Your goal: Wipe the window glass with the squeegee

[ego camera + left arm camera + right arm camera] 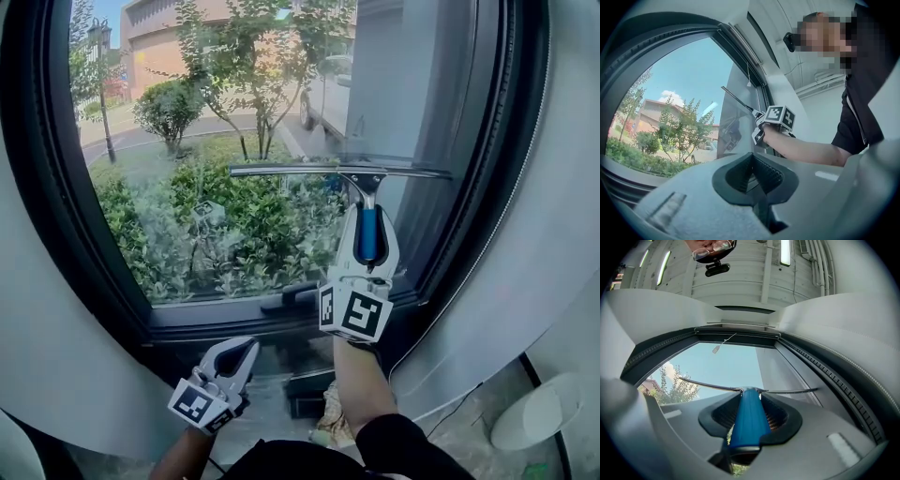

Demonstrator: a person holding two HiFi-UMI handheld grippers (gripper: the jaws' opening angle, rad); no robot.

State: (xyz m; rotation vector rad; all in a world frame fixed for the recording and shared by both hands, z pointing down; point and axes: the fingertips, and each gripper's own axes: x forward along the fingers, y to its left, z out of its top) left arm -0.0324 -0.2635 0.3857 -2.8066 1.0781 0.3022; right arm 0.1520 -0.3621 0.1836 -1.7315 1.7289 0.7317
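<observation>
One squeegee (pixel 364 183) on window glass (pixel 187 141), pinched by right gripper (pixel 367 225); left gripper (pixel 246 348) jaws together

my squeegee (pixel 364 181) lies across the glass (pixel 169 225), right of centre | its handle sits in my right gripper (pixel 368 246), below the blade | my left gripper (pixel 236 357) hangs lower left, under the sill (pixel 234 314), off the glass

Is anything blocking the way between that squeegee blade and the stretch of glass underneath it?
Nothing visible does. The right gripper holds the squeegee by its blue handle, with the blade level across the window glass, and the pane below it is bare. Only a dark latch sits low on the bottom frame.
</observation>
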